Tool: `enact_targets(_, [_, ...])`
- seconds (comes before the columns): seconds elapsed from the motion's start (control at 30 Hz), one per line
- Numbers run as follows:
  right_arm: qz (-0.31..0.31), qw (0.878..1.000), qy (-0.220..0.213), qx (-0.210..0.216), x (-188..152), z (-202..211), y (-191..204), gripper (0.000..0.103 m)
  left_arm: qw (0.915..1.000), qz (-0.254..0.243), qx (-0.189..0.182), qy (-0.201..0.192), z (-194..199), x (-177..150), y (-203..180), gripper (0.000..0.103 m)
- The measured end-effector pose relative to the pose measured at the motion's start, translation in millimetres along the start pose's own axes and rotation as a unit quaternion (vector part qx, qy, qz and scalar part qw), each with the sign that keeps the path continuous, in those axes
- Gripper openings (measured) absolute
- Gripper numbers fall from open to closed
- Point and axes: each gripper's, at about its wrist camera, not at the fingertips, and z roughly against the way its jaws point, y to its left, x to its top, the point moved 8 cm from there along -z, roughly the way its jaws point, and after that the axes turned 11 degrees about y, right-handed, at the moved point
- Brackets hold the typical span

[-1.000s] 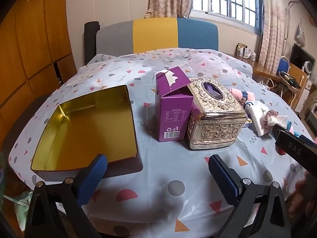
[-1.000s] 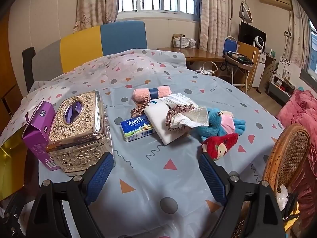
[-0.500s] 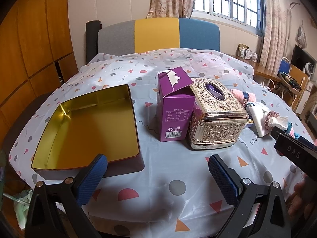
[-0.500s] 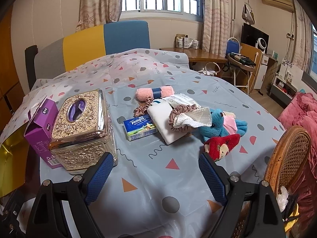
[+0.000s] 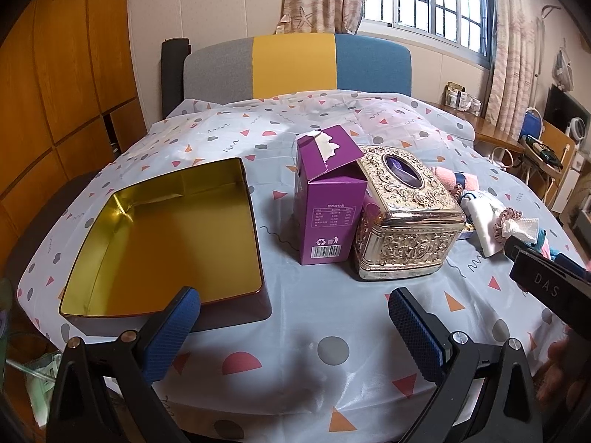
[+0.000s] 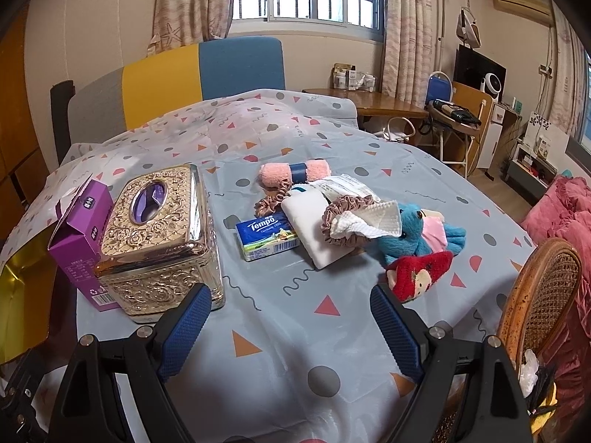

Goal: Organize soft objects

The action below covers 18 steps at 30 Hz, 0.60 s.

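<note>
The left gripper [image 5: 293,326] hangs with its jaws wide apart and nothing between them, over the near edge of the patterned tablecloth [image 5: 332,306]; the right gripper [image 6: 290,326] is also spread open and holds nothing. Compared with one second ago, both cameras have moved only a little, and no object on the cloth has changed its place. Taking the ornate gold tissue box [image 6: 162,236] as landmark: the purple carton [image 5: 327,199] stands upright, touching its left side, and further left lies the open gold tin [image 5: 166,236], with nothing inside. To the right of the tissue box are the soft objects, in one loose pile: the Tempo tissue pack [image 6: 267,236] is nearest to it, then a white pouch [image 6: 314,221], a scrunchie with a white cloth [image 6: 364,221], a blue plush toy [image 6: 413,232] and a red plush toy [image 6: 417,275]. Behind the pile lies a rolled pink towel [image 6: 293,173].
</note>
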Motion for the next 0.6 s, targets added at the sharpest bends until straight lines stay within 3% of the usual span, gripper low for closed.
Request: enact_targets(0.6, [0.005,1.0,0.002,0.001,-0.9,-1.2,3.1,0.089,1.0,0.0,0.001,0.003,-1.7,-0.3,1.9,0.103])
